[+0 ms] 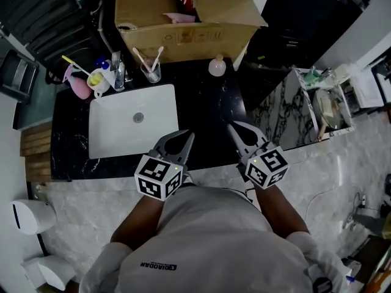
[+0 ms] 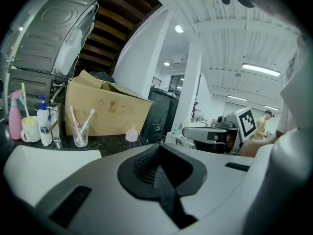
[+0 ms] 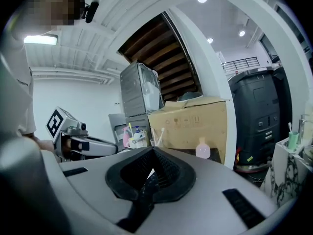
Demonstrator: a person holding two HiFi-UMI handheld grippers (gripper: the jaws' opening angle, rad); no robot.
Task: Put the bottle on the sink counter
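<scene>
Bottle (image 1: 217, 66), small and pink, stands upright on the black counter (image 1: 208, 105) at upper centre, just before the cardboard box (image 1: 183, 41). Left gripper (image 1: 188, 137) and right gripper (image 1: 234, 129), lower centre, are closed tight and empty. Risk: a closed jaw nudging it over. Toothbrush glass (image 1: 151, 71) and basin (image 1: 131, 127) lie leftward.

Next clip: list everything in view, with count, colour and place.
Counter: one, black, around basin.
Basin: one, white, counter's left part.
Cardboard box: one, brown, open, counter's back.
Bottle: one, pale pink, on counter before box.
Glass: one, clear, holds toothbrushes, behind basin.
Faucet: one, metal, behind basin.
Mug: one, white, left of faucet.
Spray bottle: one, pink, beside mug.
Left gripper: one, grey, shut, empty, near counter edge.
Right gripper: one, grey, shut, empty, beside it.
</scene>
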